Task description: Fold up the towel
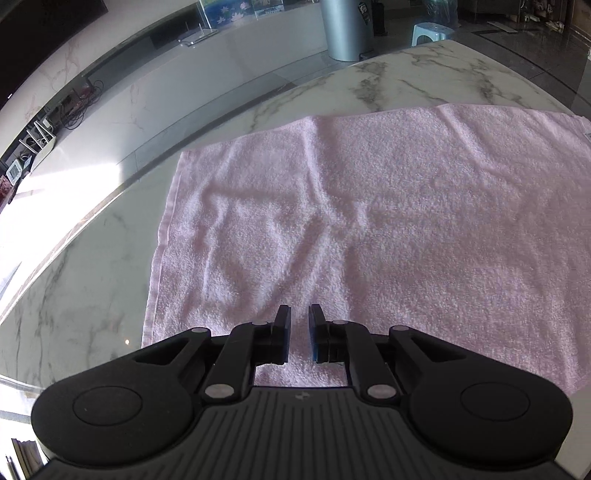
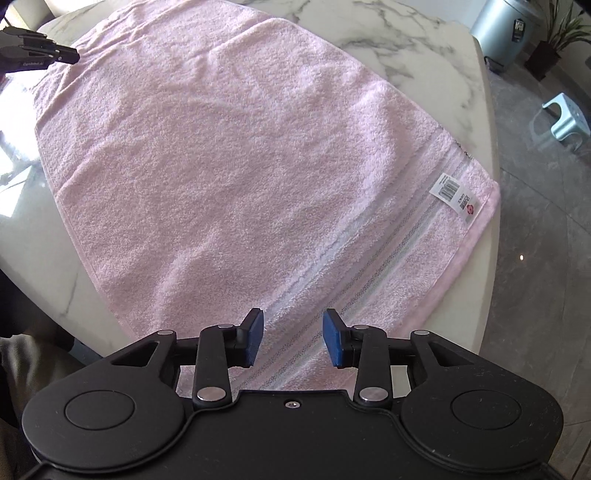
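The marble worktop [image 1: 388, 77] carries everything here, white with grey veins, and it curves off to a rounded edge on my right side. Spread flat over most of it is the pink towel [image 2: 229, 155], in 1 layer as far as I can see, with soft creases running through the pile. Its striped border band [image 2: 373, 243] crosses the end nearest my right gripper, and that end reaches just to the rim of the worktop. A small white barcode label [image 2: 456, 197] lies on the band near the far corner.

My right gripper [image 2: 293, 341] hovers over the striped end, jaws wide apart with bare towel showing between the 2 blue pads [image 2: 334, 343]. My left gripper [image 1: 299, 334] sits over the opposite plain end, near the hemmed side edge; its jaws stand narrow, a slim gap between them and nothing gripped. On the floor beyond stand a grey bin [image 1: 347, 29] and a pale blue stool [image 2: 565, 122].
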Demonstrator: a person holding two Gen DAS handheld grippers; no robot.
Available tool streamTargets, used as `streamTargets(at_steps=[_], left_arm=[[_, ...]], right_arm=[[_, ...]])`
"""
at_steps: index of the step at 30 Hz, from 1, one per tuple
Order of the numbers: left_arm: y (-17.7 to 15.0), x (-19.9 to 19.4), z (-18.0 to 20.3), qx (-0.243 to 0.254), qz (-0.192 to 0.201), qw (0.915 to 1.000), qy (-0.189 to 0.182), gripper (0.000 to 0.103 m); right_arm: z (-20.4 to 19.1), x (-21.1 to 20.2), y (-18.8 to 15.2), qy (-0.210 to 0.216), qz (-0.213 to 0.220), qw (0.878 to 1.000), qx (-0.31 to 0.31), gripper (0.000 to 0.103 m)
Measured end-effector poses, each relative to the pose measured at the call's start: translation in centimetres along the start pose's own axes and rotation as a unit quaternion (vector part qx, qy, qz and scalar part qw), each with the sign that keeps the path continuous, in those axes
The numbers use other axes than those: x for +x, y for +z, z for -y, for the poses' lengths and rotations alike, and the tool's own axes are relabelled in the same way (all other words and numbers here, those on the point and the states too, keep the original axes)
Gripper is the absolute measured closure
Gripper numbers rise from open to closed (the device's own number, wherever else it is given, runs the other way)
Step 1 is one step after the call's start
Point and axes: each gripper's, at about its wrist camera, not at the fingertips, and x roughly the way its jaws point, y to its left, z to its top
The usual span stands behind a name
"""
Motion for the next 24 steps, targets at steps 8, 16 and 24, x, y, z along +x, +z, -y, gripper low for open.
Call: streamTargets(at_steps=[8,16,24], left_arm=[[-3.3,-1.6,4.6,0.016,-0.028,0.9983,-0.048,0.093],[-4.9,-1.2,5.4,-0.008,-0.031,0.9983,-0.048,0.093],[-4.4,-1.3,5.0,-0.011,-0.038,0.9984,-0.040,0.092]], right_arm=[[-3.9,3.7,2.0,0.024,0.007,0.998,-0.058,0.069],[-6.1,5.3,2.3,0.022,-0.007,0.995,-0.097,0.070],[-7.0,7.2,2.8,0.013,-0.016,0.993,-0.114,0.072]])
